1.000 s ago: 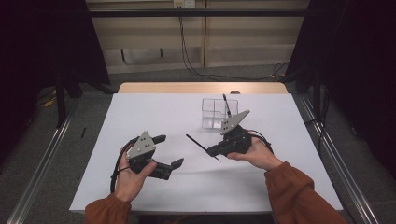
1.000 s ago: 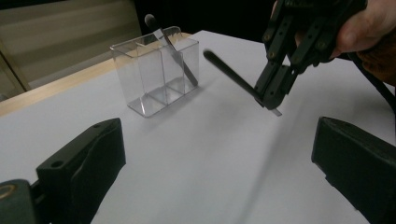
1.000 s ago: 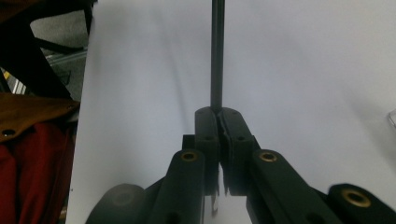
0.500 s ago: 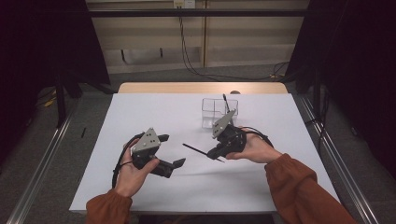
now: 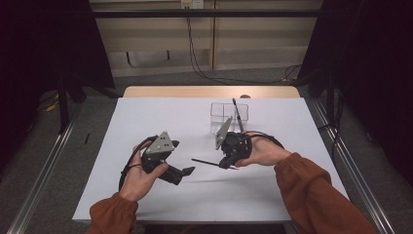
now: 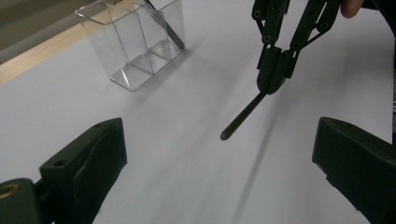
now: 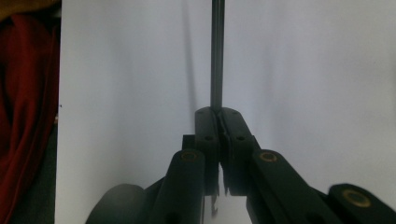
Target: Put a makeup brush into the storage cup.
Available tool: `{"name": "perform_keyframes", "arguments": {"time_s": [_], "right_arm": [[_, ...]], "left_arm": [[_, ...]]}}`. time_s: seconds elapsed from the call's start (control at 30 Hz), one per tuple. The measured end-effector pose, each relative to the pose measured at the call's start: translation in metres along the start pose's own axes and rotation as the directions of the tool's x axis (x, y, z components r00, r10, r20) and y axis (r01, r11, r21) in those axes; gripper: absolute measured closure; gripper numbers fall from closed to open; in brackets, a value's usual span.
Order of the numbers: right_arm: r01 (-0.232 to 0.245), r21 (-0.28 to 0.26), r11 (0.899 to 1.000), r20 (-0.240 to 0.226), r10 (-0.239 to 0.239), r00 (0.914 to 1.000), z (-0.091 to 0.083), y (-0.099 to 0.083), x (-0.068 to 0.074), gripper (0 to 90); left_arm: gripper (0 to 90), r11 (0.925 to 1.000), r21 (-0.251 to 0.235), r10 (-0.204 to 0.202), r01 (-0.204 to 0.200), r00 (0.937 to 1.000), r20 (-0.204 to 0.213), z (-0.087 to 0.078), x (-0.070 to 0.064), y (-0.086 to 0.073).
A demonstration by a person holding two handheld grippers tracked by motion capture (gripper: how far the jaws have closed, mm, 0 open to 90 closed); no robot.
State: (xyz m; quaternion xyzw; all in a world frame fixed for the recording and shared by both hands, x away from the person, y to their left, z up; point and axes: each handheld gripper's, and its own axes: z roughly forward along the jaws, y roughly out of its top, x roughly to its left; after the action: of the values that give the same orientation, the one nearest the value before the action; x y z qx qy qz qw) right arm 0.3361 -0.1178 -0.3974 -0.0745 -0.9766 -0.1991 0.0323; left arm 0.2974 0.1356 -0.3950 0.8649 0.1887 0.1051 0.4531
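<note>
- I am holding my left gripper (image 5: 187,171) nearest me, low over the table (image 5: 146,117), jaws spread wide and grasping nothing.
- My right gripper (image 5: 225,163) is clamping one end of a thin dark stick (image 5: 204,162), carrying it clear of the table.
- Farther off, the clear divided box (image 5: 229,117) is already holding one such stick (image 5: 236,113), so mine is, I judge, yet to go in.

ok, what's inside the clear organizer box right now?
The clear organizer box has divided compartments. One dark pen stands leaning in a far compartment; the other compartments look empty through the walls. The right tongs are clamped on a second dark stick, outside the box.
</note>
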Motion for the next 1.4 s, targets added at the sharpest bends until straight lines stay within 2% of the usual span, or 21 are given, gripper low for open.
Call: {"name": "perform_keyframes", "arguments": {"time_s": [0.17, 0.23, 0.27, 0.37, 0.43, 0.5, 0.6, 0.67, 0.87, 0.9, 0.93, 1.0, 1.07, 1.1, 1.23, 1.27, 1.3, 1.33, 1.4], "right_arm": [[0.015, 0.072, 0.997, -0.009, -0.014, 0.9999, 0.003, 0.003, -0.001, 87.1], [0.021, 0.096, 0.995, -0.012, -0.020, 0.9997, 0.003, 0.004, 0.000, 87.1], [0.028, 0.111, 0.993, -0.019, -0.026, 0.9995, 0.004, 0.005, 0.000, 87.1], [0.048, 0.141, 0.989, -0.024, -0.045, 0.9987, 0.005, 0.006, -0.001, 87.1], [0.044, 0.165, 0.985, -0.031, -0.040, 0.9987, 0.006, 0.006, -0.001, 87.0], [0.052, 0.191, 0.980, -0.021, -0.049, 0.9986, 0.007, 0.008, -0.001, 87.1], [0.069, 0.200, 0.977, -0.018, -0.067, 0.9976, 0.008, 0.011, 0.000, 87.0], [0.076, 0.214, 0.974, -0.019, -0.074, 0.9971, 0.009, 0.013, 0.000, 87.1], [0.090, 0.263, 0.961, -0.023, -0.086, 0.9960, 0.013, 0.017, 0.002, 87.1], [0.107, 0.259, 0.960, -0.031, -0.102, 0.9943, 0.014, 0.017, 0.001, 87.1], [0.104, 0.258, 0.961, -0.032, -0.099, 0.9946, 0.014, 0.017, 0.001, 87.1], [0.109, 0.260, 0.959, -0.030, -0.104, 0.9941, 0.015, 0.018, 0.001, 87.1], [0.106, 0.257, 0.961, -0.036, -0.100, 0.9943, 0.015, 0.018, 0.001, 87.1], [0.109, 0.247, 0.963, -0.035, -0.103, 0.9940, 0.015, 0.017, 0.001, 87.0], [0.104, 0.260, 0.960, -0.038, -0.097, 0.9945, 0.014, 0.018, 0.002, 87.0], [0.116, 0.257, 0.960, -0.043, -0.108, 0.9932, 0.015, 0.018, 0.002, 87.0], [0.114, 0.255, 0.960, -0.044, -0.106, 0.9933, 0.015, 0.019, 0.002, 87.0], [0.114, 0.252, 0.961, -0.043, -0.106, 0.9934, 0.015, 0.019, 0.002, 87.0], [0.112, 0.245, 0.963, -0.045, -0.104, 0.9936, 0.016, 0.019, 0.002, 87.0]], "left_arm": [[3.1, 0.9988, 0.049, -0.003, 0.002, 0.9997, 0.023, 0.005, 0.001, 0.003], [3.7, 0.9963, 0.086, -0.001, -0.003, 0.9987, 0.051, 0.007, 0.001, 0.005], [3.6, 0.9951, 0.098, 0.003, -0.008, 0.9988, 0.049, 0.007, 0.001, 0.005], [3.7, 0.9943, 0.106, 0.008, -0.014, 0.9986, 0.052, 0.010, 0.001, 0.006], [4.4, 0.9928, 0.117, 0.016, -0.023, 0.9979, 0.063, 0.011, 0.001, 0.007], [4.9, 0.9912, 0.131, 0.007, -0.017, 0.9973, 0.073, 0.012, 0.002, 0.008], [5.0, 0.9877, 0.156, -0.001, -0.013, 0.9955, 0.095, 0.014, 0.003, 0.007], [5.0, 0.9803, 0.195, 0.008, -0.027, 0.9953, 0.096, 0.015, 0.004, 0.007], [5.9, 0.9697, 0.240, 0.012, -0.045, 0.9905, 0.137, 0.021, 0.004, 0.005], [5.9, 0.9693, 0.240, 0.021, -0.054, 0.9902, 0.138, 0.023, 0.004, 0.005], [5.9, 0.9681, 0.243, 0.027, -0.062, 0.9892, 0.144, 0.024, 0.004, 0.004], [5.9, 0.9605, 0.269, 0.028, -0.071, 0.9863, 0.163, 0.027, 0.004, 0.005], [5.9, 0.9552, 0.287, 0.017, -0.074, 0.9802, 0.197, 0.029, 0.004, 0.005], [5.9, 0.9532, 0.289, 0.027, -0.089, 0.9775, 0.209, 0.030, 0.004, 0.006], [5.9, 0.9475, 0.308, 0.031, -0.086, 0.9829, 0.181, 0.031, 0.003, 0.009], [6.0, 0.9451, 0.313, 0.031, -0.092, 0.9803, 0.195, 0.032, 0.003, 0.009], [6.5, 0.9416, 0.323, 0.032, -0.096, 0.9796, 0.198, 0.032, 0.003, 0.009], [8.4, 0.9334, 0.346, 0.023, -0.097, 0.9772, 0.211, 0.034, 0.002, 0.009], [11.8, 0.9268, 0.362, 0.016, -0.101, 0.9732, 0.229, 0.035, 0.000, 0.009]]}}
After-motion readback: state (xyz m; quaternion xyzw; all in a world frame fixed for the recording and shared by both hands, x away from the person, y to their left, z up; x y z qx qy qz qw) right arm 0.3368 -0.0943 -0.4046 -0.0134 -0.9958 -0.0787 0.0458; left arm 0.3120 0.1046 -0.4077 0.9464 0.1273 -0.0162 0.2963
